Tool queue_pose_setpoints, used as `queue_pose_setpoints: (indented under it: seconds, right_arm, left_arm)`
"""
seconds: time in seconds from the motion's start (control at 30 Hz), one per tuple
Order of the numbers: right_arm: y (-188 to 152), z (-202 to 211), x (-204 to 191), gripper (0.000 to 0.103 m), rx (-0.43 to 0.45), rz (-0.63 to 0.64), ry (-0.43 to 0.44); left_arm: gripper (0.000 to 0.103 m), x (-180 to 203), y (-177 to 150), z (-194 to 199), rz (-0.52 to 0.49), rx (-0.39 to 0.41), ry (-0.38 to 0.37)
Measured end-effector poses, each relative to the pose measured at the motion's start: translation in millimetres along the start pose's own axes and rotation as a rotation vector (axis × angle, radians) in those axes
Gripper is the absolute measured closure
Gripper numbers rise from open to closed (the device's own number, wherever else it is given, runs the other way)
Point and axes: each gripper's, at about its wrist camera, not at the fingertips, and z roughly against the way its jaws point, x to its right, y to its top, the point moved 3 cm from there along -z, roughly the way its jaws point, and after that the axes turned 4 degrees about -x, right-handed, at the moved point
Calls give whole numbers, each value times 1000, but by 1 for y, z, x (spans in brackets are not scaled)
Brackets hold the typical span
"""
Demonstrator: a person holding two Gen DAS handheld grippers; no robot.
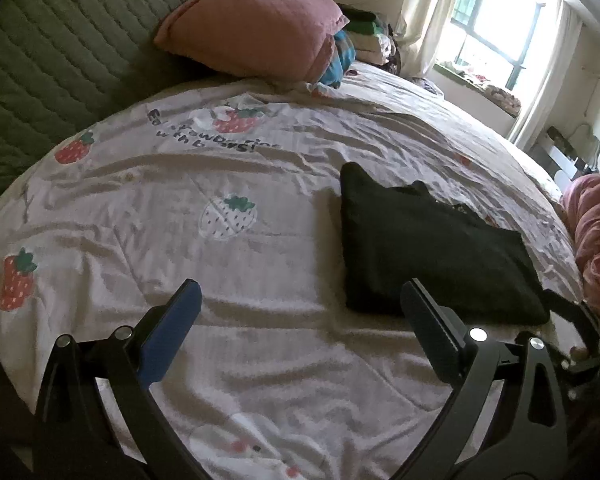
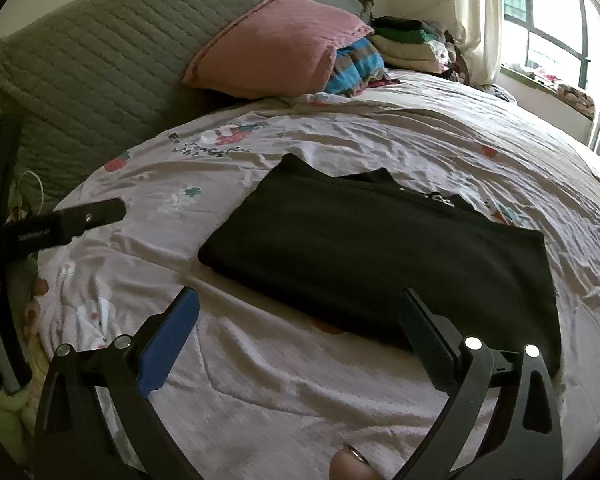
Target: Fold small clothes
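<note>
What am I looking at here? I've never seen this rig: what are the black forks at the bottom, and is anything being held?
Each picture comes from a camera mounted on a handheld two-finger gripper, looking forward along its fingers. The forks are those fingers. One view shows the left gripper, the other the right gripper; both are open and hold nothing. Below them is a bed with a strawberry-print sheet. On it lies a black garment, folded into a flat rectangle. Behind are a pink pillow, a green quilted headboard cover and stacked clothes near the window.
</note>
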Motion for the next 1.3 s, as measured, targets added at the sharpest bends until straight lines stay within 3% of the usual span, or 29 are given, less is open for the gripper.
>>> queue_pose_setpoints:
  seconds: [0.57, 1.3]
  right_arm:
    - [14, -20, -12, 5, 9, 61, -22]
    - [29, -69, -24, 5, -22, 141, -52]
  left_arm:
    - [10, 17, 29, -30, -34, -30, 12]
    - [10, 14, 51, -96, -47, -134, 49]
